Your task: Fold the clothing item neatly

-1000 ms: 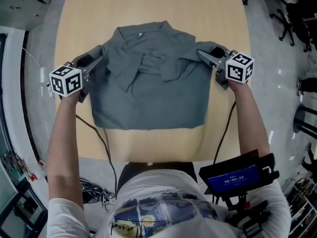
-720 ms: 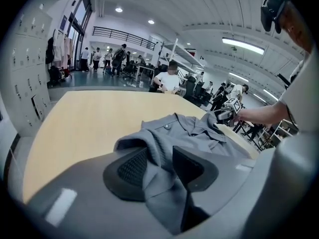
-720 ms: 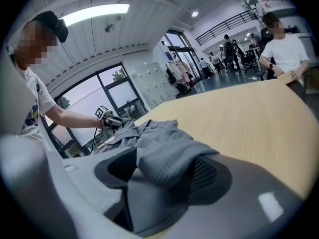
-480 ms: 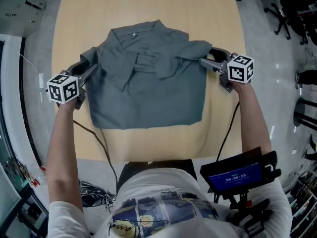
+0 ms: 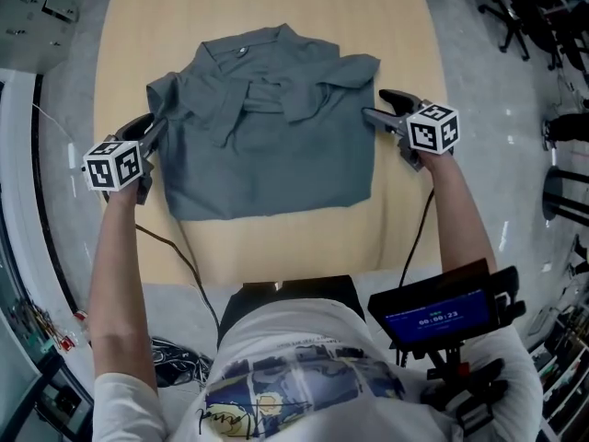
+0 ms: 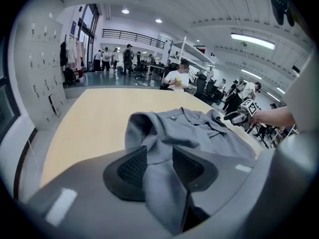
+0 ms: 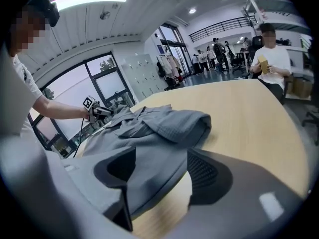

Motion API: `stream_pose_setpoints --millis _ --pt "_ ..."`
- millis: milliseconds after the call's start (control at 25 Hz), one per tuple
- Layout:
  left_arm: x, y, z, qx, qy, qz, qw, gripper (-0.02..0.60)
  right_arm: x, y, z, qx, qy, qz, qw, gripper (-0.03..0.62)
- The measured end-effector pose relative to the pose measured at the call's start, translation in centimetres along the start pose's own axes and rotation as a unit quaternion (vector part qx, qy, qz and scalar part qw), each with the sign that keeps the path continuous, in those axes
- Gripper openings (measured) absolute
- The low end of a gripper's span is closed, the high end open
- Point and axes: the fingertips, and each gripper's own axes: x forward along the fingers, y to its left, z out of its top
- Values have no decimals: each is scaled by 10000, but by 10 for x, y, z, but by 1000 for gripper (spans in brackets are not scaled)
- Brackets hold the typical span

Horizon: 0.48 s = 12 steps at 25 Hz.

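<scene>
The shirt is clamped at its left edge by the left gripper; its right edge is straddled, unpressed, by the right gripper, jaws spread.

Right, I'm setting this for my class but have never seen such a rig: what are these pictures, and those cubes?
A person, no robot, holds a two-jaw gripper in each hand; the marker cubes are part of them. The head view looks down from the person's head; the other two ride on the grippers, looking along their jaws. A grey shirt lies partly folded on a table. The left gripper pinches its edge, though its jaws have just been opening a little. The right gripper has just opened: its jaws stand wide apart, cloth between them but ungripped.
</scene>
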Motion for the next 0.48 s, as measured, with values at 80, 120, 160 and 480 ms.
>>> stream_pose_setpoints --millis 80,120,160,480 --pt "-13 8 -11 -119 28 241 9996 172 -3 9 -6 28 -47 -80 10000 313" --pt "-21 11 -18 -178 35 354 9992 172 -5 14 -8 56 -85 -112 9999 313" --pt "-29 13 -25 -227 31 448 9987 172 -7 20 -11 80 -128 -150 9998 313" --pt "-93 -9 -75 -339 -426 511 9972 170 -53 93 -32 -123 -404 -616 9972 313"
